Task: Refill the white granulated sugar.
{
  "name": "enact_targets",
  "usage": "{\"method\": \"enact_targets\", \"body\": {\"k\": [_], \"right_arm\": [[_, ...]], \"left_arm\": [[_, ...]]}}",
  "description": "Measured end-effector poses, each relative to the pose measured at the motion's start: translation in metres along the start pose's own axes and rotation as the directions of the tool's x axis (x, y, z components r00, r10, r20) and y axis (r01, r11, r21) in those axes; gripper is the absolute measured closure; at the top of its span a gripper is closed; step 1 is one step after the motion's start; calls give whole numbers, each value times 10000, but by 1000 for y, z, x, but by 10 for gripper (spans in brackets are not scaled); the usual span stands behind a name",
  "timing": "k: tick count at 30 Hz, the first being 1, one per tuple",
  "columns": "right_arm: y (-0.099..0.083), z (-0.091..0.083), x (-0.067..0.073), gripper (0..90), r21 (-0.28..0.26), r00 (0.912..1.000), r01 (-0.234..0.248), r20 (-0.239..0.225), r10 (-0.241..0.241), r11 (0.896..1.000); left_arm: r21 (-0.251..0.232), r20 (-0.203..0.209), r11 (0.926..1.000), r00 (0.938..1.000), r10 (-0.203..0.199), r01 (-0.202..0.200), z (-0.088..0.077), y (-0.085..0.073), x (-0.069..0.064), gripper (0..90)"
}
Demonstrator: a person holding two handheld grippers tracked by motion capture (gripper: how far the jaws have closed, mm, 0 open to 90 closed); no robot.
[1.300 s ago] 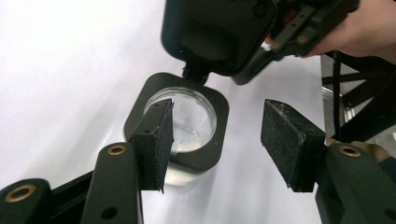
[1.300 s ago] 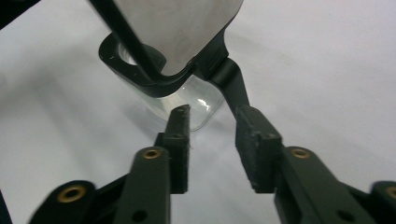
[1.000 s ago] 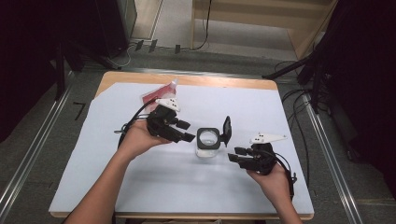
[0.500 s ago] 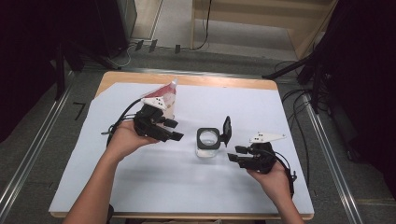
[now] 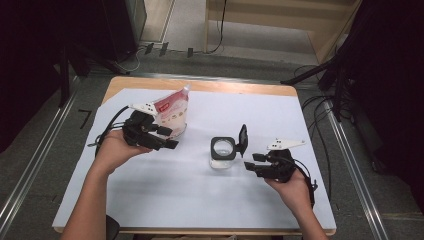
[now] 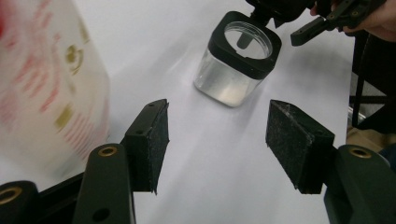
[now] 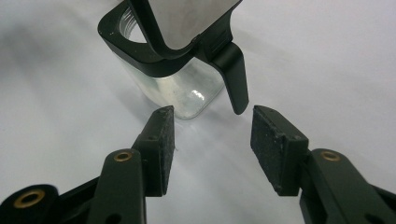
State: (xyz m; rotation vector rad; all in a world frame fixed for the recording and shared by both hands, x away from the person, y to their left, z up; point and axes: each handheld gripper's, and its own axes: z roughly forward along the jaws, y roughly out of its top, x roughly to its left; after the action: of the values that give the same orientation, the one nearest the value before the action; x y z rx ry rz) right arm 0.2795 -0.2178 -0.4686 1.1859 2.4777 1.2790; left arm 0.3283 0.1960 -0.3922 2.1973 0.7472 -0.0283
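A clear square jar [image 5: 222, 152] with a black rim stands mid-table, its hinged lid [image 5: 243, 137] flipped up. A red-and-white pouch [image 5: 172, 112] stands upright at the back left. My left gripper [image 5: 169, 138] hovers open just in front of the pouch. In the left gripper view the pouch [image 6: 46, 88] lies outside the left jaw and the jar [image 6: 238, 60] is farther ahead; nothing sits in the left gripper [image 6: 222, 140]. My right gripper [image 5: 250, 162] is right of the jar. Its jaws have just been opening, with nothing between them [image 7: 212, 144], close below the lid's tab [image 7: 236, 79].
A white sheet [image 5: 200, 200] covers most of the wooden table [image 5: 200, 85]. Metal rails run along the floor on both sides, and cables lie on the floor at the right. The other gripper [image 6: 322, 23] shows beyond the jar in the left gripper view.
My left gripper has drawn away from the jar, leftward, and now sits in front of the pouch. The right hand has stayed beside the jar.
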Motion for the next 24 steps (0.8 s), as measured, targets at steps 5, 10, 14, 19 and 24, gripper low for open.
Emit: {"method": "enact_targets", "body": {"k": [5,10,14,19,24], "right_arm": [[1,0,-2,499,22,10000,27,42,-27,10000],[3,1,-4,499,21,10000,44,54,-44,10000],[4,3,-6,500,78,10000,32,37,-32,10000],[5,5,-7,499,107,10000,48,-19,-48,9999],[4,7,-7,499,178,10000,55,-12,-54,9998]], "left_arm": [[-137,-174,9998,9998,-127,125,-11,-7,4,411],[-223,-351,9990,9986,-383,376,-21,-15,8,416],[-431,-794,9963,9938,-774,742,-31,-22,15,419],[-789,-1176,9895,9845,-1300,1213,-42,-32,27,446],[-1244,-1519,9833,9768,-1512,1329,-43,-29,36,455]]}}
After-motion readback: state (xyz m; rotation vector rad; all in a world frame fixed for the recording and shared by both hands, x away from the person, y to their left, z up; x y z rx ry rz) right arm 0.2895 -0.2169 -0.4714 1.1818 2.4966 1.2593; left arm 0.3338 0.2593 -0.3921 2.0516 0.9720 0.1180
